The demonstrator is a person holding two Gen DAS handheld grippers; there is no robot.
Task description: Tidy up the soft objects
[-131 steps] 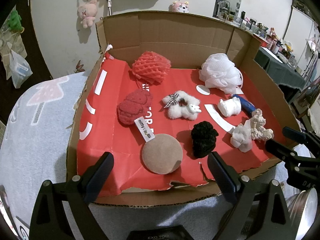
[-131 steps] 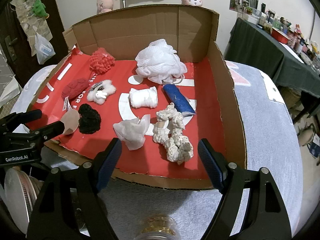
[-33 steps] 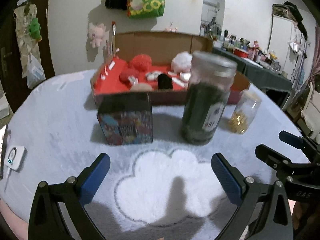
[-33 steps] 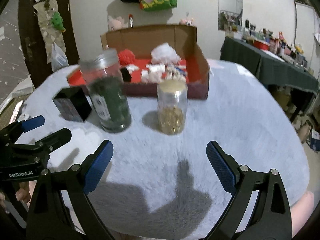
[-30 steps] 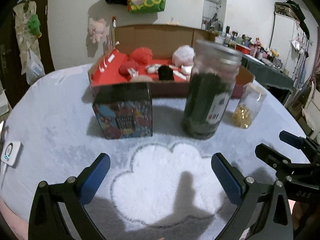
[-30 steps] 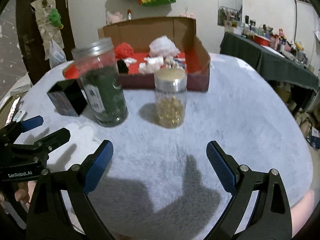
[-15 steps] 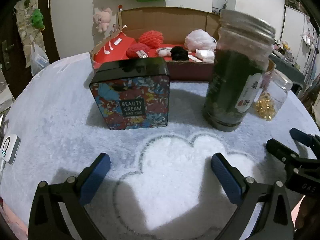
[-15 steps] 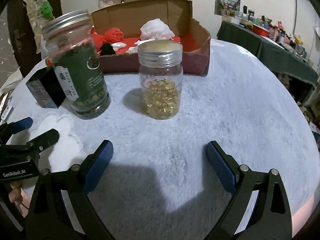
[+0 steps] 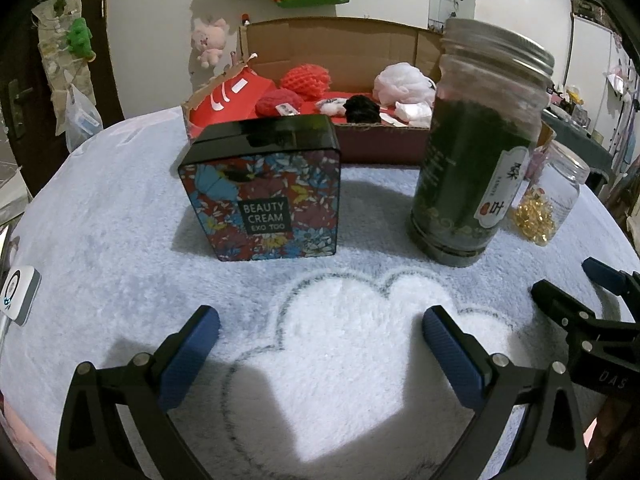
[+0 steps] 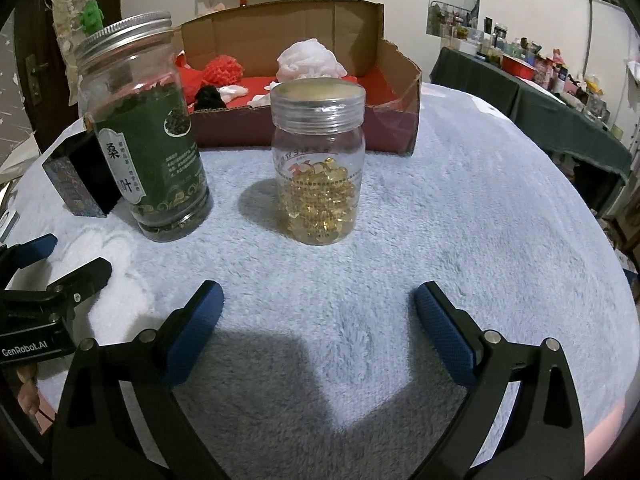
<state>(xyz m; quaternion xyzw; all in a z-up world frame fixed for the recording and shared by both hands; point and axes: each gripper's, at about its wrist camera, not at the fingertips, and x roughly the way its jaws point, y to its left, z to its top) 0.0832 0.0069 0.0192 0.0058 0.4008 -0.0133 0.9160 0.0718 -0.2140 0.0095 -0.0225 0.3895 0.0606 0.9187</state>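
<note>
A cardboard box [image 9: 372, 148] with a red lining stands at the back of the table. Soft things lie in it: a red mesh ball [image 9: 305, 79], a dark red knit piece [image 9: 278, 102], a black pom [image 9: 362, 108], a white mesh puff [image 9: 402, 84]. The box [image 10: 304, 132] and the white puff [image 10: 310, 60] also show in the right wrist view. My left gripper [image 9: 320, 344] is open and empty, low over the blue-grey fleece near the front. My right gripper [image 10: 318, 320] is open and empty beside it.
A floral BEAUTY CREAM tin [image 9: 266, 192], a tall jar of green leaves [image 9: 476, 152] and a small jar of golden capsules [image 10: 320, 168] stand on the fleece between my grippers and the box. A small white device [image 9: 16, 294] lies at the left edge.
Both grippers have drawn back from over the box to low over the fleece, then moved a little forward and down. The tin and jars now stand large in front. Both stay open.
</note>
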